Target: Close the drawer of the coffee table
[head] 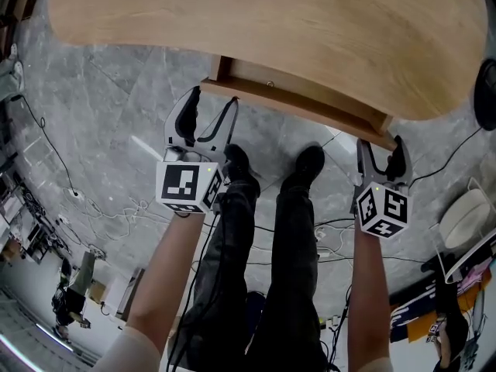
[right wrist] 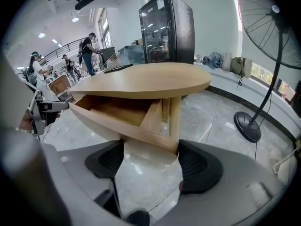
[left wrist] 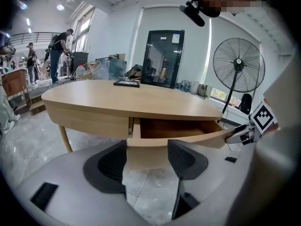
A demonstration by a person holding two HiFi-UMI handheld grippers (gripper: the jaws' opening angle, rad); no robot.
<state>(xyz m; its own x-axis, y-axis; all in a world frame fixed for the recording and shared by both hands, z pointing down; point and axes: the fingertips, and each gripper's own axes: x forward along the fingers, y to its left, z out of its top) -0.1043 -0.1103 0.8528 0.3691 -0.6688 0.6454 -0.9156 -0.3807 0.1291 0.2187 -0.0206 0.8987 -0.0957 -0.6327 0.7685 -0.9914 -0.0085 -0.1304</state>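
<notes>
I see my left gripper (head: 215,98) and right gripper (head: 380,144) both spread wide, the coffee table's (head: 271,29) open drawer (head: 302,103) right at their tips.

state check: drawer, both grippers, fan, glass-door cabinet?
Drawer: open, pulled out, no contents visible.
Left gripper: open, fingers apart by the drawer's left end, holding nothing.
Right gripper: open, fingers apart by its right end, holding nothing.
Fan: blades look still.
Glass-door cabinet: door shut.
</notes>
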